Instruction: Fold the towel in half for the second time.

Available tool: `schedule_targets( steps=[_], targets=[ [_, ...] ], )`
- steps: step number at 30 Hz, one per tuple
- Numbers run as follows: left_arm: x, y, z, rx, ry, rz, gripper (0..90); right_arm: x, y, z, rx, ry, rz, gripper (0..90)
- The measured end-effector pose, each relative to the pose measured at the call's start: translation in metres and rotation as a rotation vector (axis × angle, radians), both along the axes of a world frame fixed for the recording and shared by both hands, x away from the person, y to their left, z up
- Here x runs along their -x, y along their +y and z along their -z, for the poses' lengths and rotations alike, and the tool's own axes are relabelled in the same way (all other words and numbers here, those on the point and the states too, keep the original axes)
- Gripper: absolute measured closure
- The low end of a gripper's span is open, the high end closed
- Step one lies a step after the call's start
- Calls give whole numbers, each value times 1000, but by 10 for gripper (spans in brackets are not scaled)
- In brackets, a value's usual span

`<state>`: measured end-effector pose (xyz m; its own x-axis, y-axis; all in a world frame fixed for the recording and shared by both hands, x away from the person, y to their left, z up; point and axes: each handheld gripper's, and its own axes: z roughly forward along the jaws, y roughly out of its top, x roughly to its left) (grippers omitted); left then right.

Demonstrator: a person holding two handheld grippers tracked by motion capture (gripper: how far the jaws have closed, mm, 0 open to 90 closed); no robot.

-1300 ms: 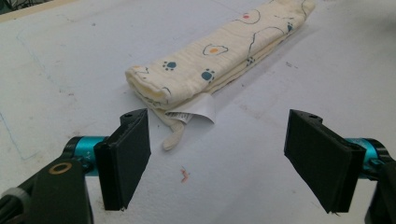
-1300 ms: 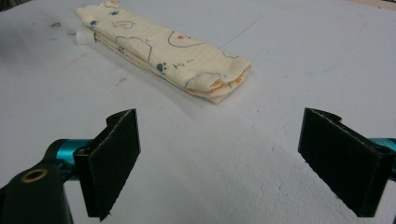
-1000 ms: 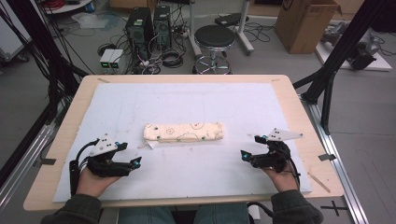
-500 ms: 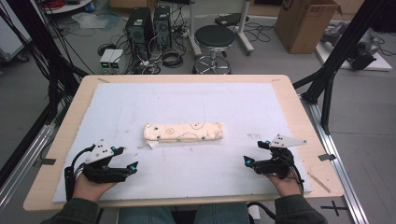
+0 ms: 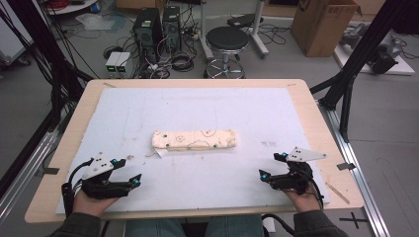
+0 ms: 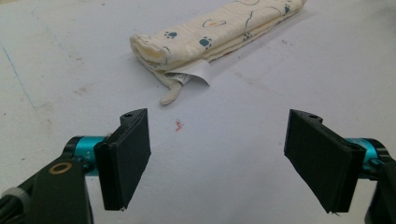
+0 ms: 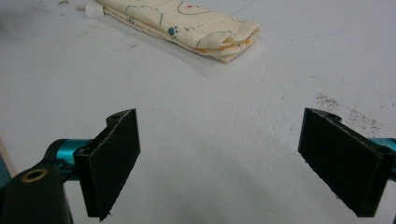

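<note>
So the folded cloth (image 5: 193, 140) lay mid-counter (image 5: 296, 98) on the white mat (image 5: 247, 113), cream with little paw prints and squiggly line drawings. A white tag (image 6: 194, 73) stuck out at its left end, but whatever's printed on it was too small to read. Left gripper (image 5: 129, 174) and right gripper (image 5: 271, 167) both sat near the front edge, well apart from the cloth, fingers (image 6: 125, 157) spread wide and holding nothing
</note>
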<state>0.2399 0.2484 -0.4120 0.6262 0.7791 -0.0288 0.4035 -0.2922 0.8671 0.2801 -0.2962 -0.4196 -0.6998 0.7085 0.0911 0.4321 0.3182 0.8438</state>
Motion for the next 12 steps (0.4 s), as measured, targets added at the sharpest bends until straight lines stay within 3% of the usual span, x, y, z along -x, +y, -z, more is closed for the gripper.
schedule_targets(
  steps=[12],
  targets=[
    [-1,1,2,-12,-12,2,231,-2,11,6,29,11,-32,122]
  ],
)
